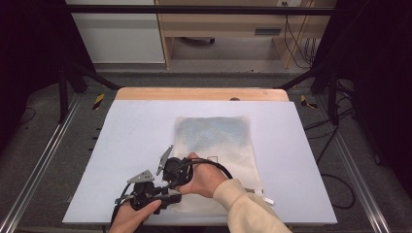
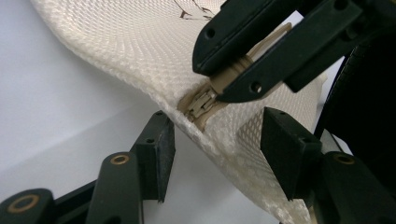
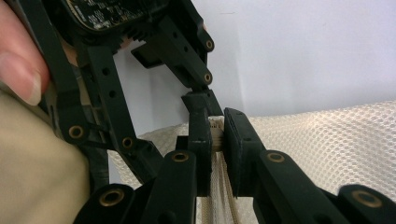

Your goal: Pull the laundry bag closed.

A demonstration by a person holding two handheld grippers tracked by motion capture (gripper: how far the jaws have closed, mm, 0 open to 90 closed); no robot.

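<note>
Partly hidden, right gripper (image 2: 233,79) pinches the zipper pull (image 2: 200,103) of the mesh bag (image 1: 214,141); left gripper (image 2: 217,154) gapes.

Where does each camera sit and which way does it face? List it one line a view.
High view: above the person's side, looking forward and down on the table; both hands and a sleeve show.
Left gripper view: on the left gripper, facing the mesh bag; its jaws stand open.
Right gripper view: on the right gripper, jaws shut on the zipper pull.
Shared: both gripper views show the bag's zipper.
</note>
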